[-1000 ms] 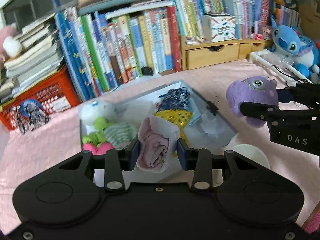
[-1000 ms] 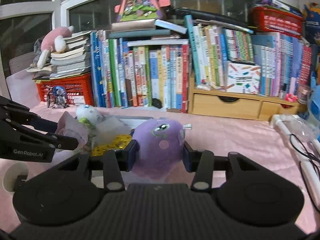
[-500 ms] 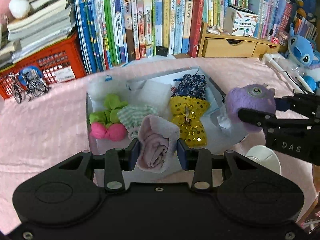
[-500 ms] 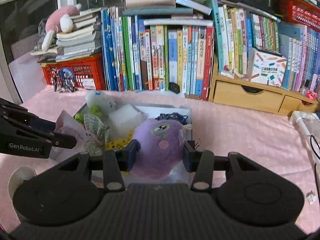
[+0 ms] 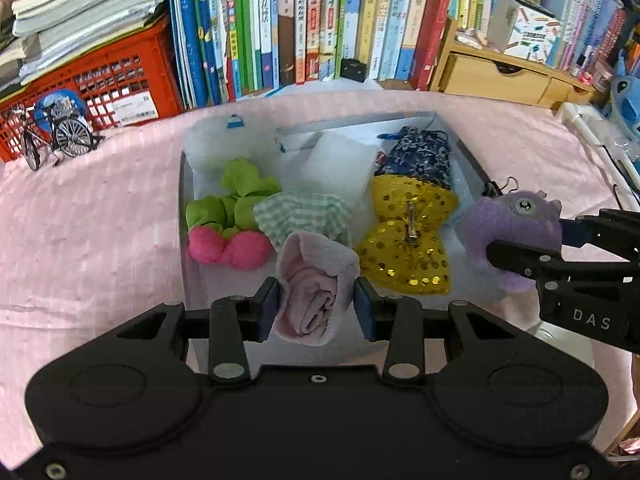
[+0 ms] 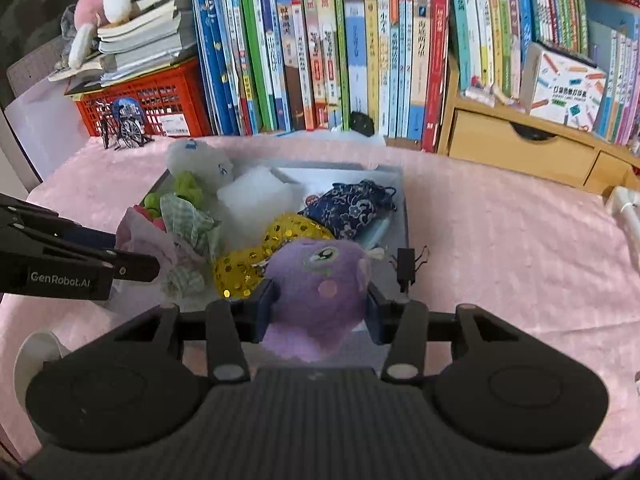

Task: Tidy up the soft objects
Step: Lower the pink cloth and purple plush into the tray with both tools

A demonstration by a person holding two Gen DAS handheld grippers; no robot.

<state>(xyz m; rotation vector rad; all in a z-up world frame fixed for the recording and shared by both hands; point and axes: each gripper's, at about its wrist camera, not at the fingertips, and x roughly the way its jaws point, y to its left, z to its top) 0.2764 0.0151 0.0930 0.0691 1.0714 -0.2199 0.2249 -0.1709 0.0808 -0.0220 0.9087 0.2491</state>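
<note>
Gripping rolled pink towel (image 5: 316,292), left jaws closed on it; right jaws pinching fuzzy purple plush (image 6: 320,280) over tray (image 6: 403,216).

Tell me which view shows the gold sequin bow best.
The left wrist view: the gold sequin bow lies fully visible in the tray, clip included. In the right wrist view, the purple plush held by the right gripper hides part of it.

Pale pink rolled cloth (image 5: 316,286), purple plush (image 6: 318,276) (pink cheek spot), gold-sequinned bow (image 5: 408,236), navy floral pouch (image 5: 416,158), green-checked cloth (image 5: 302,214), pink tablecloth (image 5: 92,220).
</note>
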